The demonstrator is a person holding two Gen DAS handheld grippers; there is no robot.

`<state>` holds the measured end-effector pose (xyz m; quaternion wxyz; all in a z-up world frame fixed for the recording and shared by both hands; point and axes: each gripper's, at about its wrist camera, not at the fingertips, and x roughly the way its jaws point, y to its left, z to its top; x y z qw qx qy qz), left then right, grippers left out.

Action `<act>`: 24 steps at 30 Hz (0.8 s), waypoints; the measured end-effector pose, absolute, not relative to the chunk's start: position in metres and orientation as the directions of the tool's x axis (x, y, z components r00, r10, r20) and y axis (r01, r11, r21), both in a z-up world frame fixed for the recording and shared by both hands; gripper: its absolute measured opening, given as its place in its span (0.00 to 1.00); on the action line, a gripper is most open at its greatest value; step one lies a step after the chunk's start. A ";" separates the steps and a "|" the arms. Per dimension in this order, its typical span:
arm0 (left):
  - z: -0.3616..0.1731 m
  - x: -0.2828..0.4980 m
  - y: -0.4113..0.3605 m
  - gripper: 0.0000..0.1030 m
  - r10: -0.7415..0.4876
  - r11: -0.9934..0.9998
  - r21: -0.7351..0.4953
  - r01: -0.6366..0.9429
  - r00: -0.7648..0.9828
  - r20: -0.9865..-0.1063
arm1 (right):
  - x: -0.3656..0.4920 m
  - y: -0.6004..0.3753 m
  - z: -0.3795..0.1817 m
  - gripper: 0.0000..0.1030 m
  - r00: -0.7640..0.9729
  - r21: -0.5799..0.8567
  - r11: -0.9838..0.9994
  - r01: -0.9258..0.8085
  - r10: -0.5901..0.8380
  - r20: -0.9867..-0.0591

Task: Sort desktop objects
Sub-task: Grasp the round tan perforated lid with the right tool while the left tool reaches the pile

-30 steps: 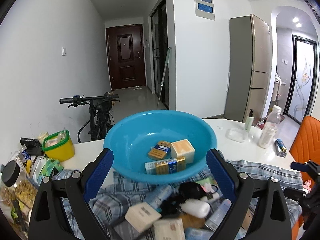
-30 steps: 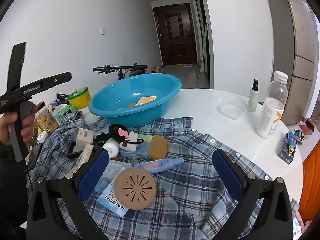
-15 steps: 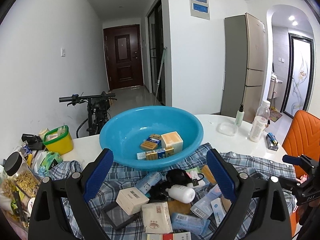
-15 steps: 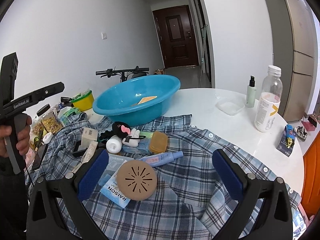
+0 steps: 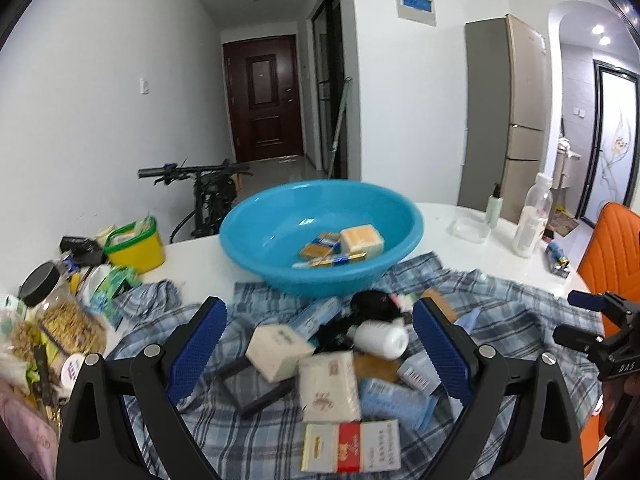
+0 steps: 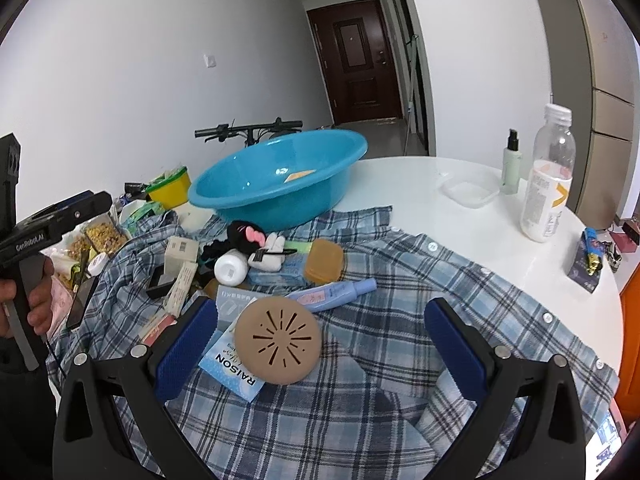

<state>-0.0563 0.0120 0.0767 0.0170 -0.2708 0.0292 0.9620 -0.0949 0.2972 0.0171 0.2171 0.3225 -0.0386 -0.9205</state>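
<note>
My left gripper (image 5: 320,344) has pulled back from the blue basin (image 5: 322,236) over the last second. A second ago its fingers framed the basin's near rim; now they frame the heap of small things on the plaid shirt (image 5: 500,312), and the basin sits at twelve o'clock beyond them. Its jaws stand wide apart with nothing between the pads. I read this as a drop just finished and the reach for the next item begun.

The basin holds a few boxes (image 5: 362,240) and flat packets, so the sort is under way but far from done. Between the left fingers I see a cream box (image 5: 278,346), a white tissue pack (image 5: 330,386), a white bottle (image 5: 382,338) lying on its side at one o'clock, and a red and white carton (image 5: 352,446) at six o'clock, nearest me. The view is slightly blurred, so I cannot read the labels.

My right gripper (image 6: 320,344) has barely moved; the view has only drifted a little. It hangs spread wide and empty above the shirt. A round tan disc (image 6: 278,346) lies on a blue packet (image 6: 232,354) just inside its left finger, at about nine o'clock, with a blue tube (image 6: 334,290) at eleven and an amber soap bar (image 6: 323,267) past it. The person's hand (image 6: 38,296) on the left gripper's handle shows at the far left.

The cream box looks the easiest next grab for the left side.
</note>
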 end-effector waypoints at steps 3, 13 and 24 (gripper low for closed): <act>0.066 -0.051 0.005 0.93 0.016 -0.999 0.030 -0.038 -0.844 -0.536 | -0.095 0.292 0.008 1.00 -0.682 0.205 -0.902 0.379 -0.422 -0.597; 0.032 -0.047 -0.003 0.93 0.057 -0.998 -0.024 -0.053 -0.811 -0.583 | -0.115 0.270 -0.027 1.00 -0.565 0.333 -0.836 0.437 -0.543 -0.622; 0.010 -0.066 -0.010 0.93 0.095 -0.995 -0.077 -0.060 -0.780 -0.619 | -0.151 0.264 -0.066 1.00 -0.424 0.507 -0.749 0.426 -0.661 -0.619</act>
